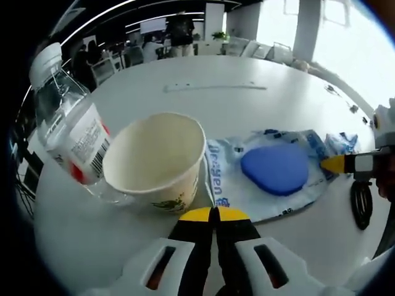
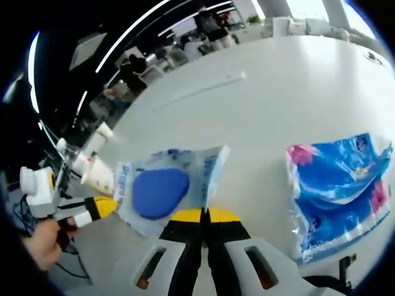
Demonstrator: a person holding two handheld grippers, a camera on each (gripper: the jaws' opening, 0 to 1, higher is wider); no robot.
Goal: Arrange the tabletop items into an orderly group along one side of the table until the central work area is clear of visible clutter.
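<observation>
Both the left claw [image 1: 215,214] and right claw [image 2: 204,215] are pressed together beside an empty paper cup [image 1: 157,160], a clear plastic bottle [image 1: 65,123] and a crinkly pouch [image 1: 271,172] on the glossy white tabletop [image 1: 247,105].

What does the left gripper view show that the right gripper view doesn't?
Left gripper view: the paper cup's empty inside and the water bottle's barcode. Right gripper view: a spread-out blue and pink pack and a hand holding the left tool. Both: the white table and the clear packet with a blue pad.

Bright daylight from windows [image 1: 364,43] washes out the far white table [image 1: 259,105]; edges curve and blur.
</observation>
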